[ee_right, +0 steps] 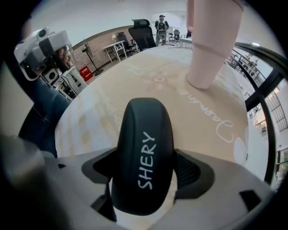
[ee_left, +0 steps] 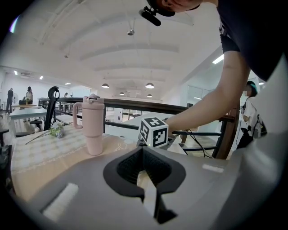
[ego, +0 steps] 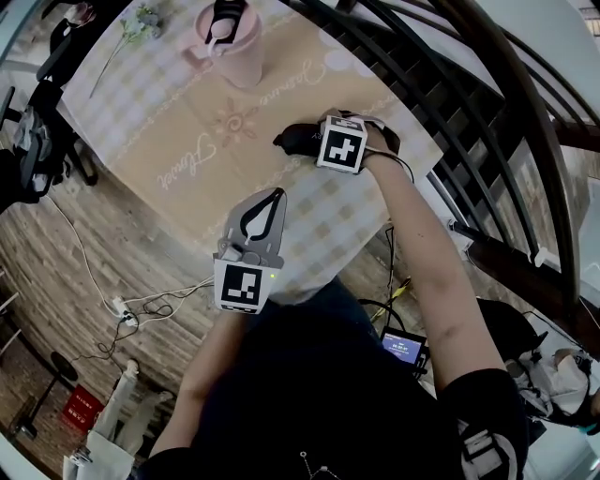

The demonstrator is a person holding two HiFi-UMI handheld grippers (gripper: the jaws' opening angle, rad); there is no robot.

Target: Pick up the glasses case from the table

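1. The bench [ego: 173, 202] is covered by a cloth [ego: 202, 141] with pale checks at its ends. A plain beige band across the middle carries a printed flower and looping script.
2. The right hand-held gripper [ee_right: 145, 168] is clamped on the black glasses case [ee_right: 142, 152], with one jaw on each long side. White lettering runs along the top of the case. In the head view the case sits over the beige band near the bench's right edge; whether it touches the cloth I cannot tell.
3. The left hand-held gripper [ego: 277, 195] hangs over the checked near end of the bench. Its jaws are together at the tips with nothing between them, and it is well apart from the case.
4. A pink tumbler [ego: 234, 42] with a handle stands upright on the far part of the beige band. A sprig of flowers [ego: 139, 23] lies on the checks to its left.
5. The floor [ego: 84, 272] has a brick-like pattern, and cables [ego: 164, 302] trail across it beside the bench.
6. A dark railing [ego: 487, 131] runs along the bench's right side.
7. The room is a large open office — a white ceiling with round lamps [ee_left: 150, 85], other desks [ee_right: 112, 47], and a black office chair [ee_right: 140, 29] beyond the bench.
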